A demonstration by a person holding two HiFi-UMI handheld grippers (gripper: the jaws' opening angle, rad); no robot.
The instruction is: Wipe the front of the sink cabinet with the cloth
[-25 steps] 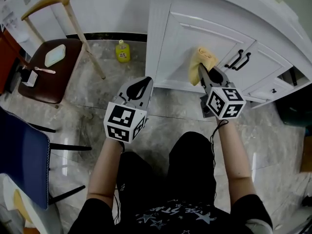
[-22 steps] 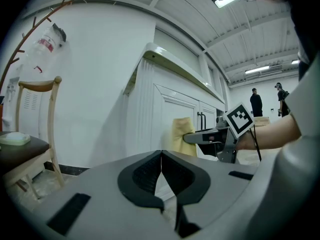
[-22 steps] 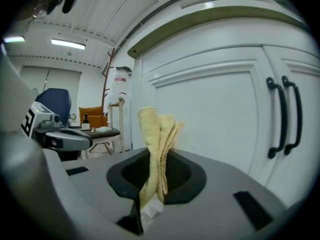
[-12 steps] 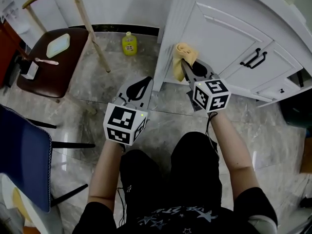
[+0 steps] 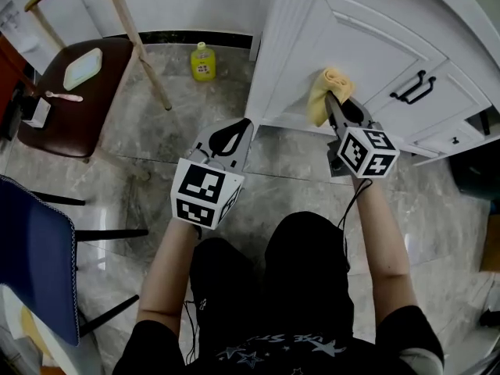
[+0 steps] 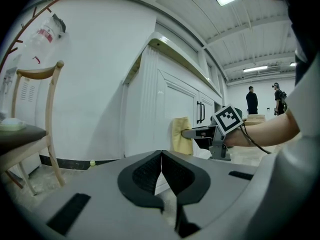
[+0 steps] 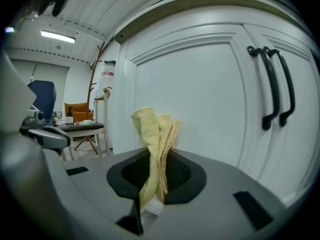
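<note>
A folded yellow cloth (image 5: pixel 320 100) is seen clamped in the right tongs (image 5: pixel 334 109) and laid against the white door panel of the sink cabinet (image 5: pixel 367 37), low on the panel and to the left of the two black handles (image 5: pixel 412 87). The left tongs (image 5: pixel 241 127) are closed together on nothing, held apart from the cabinet above the marble floor (image 5: pixel 156 131). A yellow bottle (image 5: pixel 202 61) is pictured standing on the floor near the cabinet's corner
</note>
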